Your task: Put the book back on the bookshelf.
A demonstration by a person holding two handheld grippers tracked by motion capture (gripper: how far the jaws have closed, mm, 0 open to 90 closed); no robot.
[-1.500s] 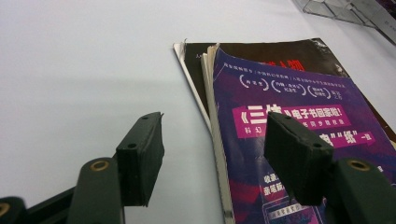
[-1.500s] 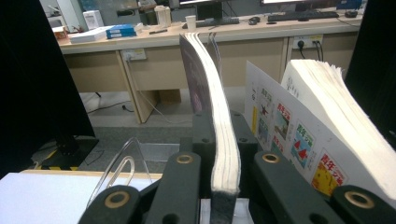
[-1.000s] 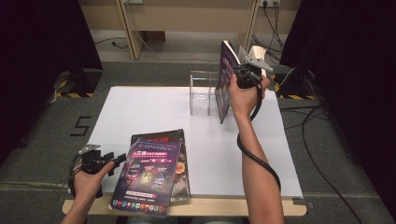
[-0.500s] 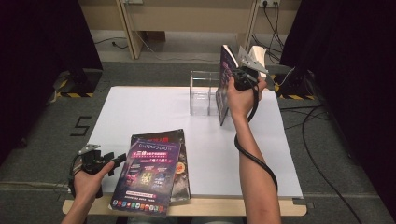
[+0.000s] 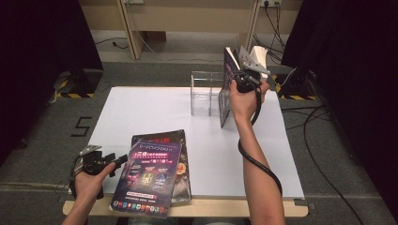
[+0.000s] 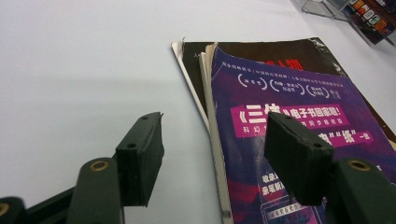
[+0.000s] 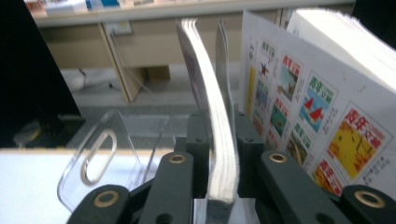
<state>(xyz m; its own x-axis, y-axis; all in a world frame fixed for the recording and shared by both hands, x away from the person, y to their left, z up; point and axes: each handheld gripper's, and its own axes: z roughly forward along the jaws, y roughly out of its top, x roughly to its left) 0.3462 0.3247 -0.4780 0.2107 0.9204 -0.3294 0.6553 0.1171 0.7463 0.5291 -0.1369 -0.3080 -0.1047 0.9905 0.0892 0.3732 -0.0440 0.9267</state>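
White matte table [image 5: 155, 110]; right tool [image 7: 219, 140] around glossy magazine [image 7: 212, 116] (jaws easing open).

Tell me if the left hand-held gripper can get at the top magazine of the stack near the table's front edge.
Probably yes: the left hand-held gripper is open, right beside the top magazine, with bare table and nothing between them.
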